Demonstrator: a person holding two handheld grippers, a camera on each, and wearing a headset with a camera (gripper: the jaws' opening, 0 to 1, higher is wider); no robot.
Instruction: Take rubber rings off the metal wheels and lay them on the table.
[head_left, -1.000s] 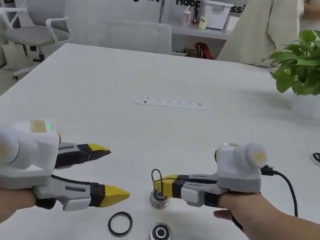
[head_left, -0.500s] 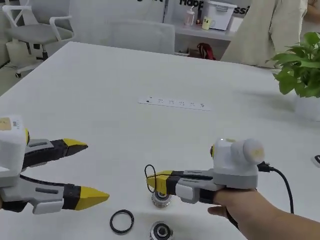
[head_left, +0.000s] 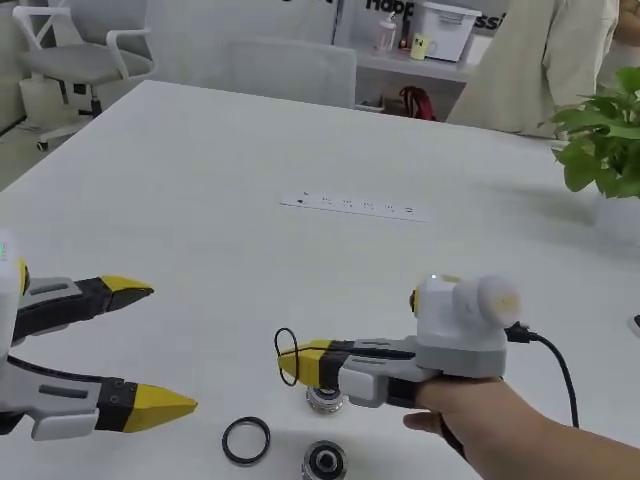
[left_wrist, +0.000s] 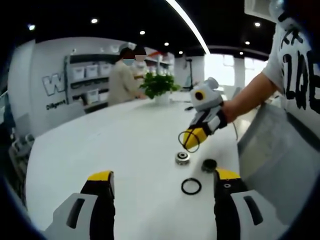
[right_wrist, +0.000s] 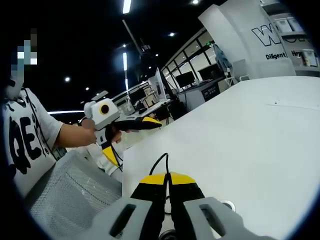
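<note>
The right gripper (head_left: 290, 360) pinches a rubber ring (head_left: 277, 348) upright just above the metal wheel (head_left: 322, 398), with bare table (head_left: 230, 300) just left of that wheel for laying it, while the left gripper (head_left: 172, 348) gapes wide farther left

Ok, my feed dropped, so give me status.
Right gripper shut on a ring, above a wheel. Left gripper open, off to the side. Second ring flat on the table, second wheel beside it. No obstruction seen.

We log, relative to the metal wheel (head_left: 322, 399) on the table (head_left: 200, 180): rubber ring (head_left: 246, 440) left-front; second wheel (head_left: 324, 461) just before; power strip (head_left: 347, 206) well behind; potted plant (head_left: 605, 140) behind-right.
</note>
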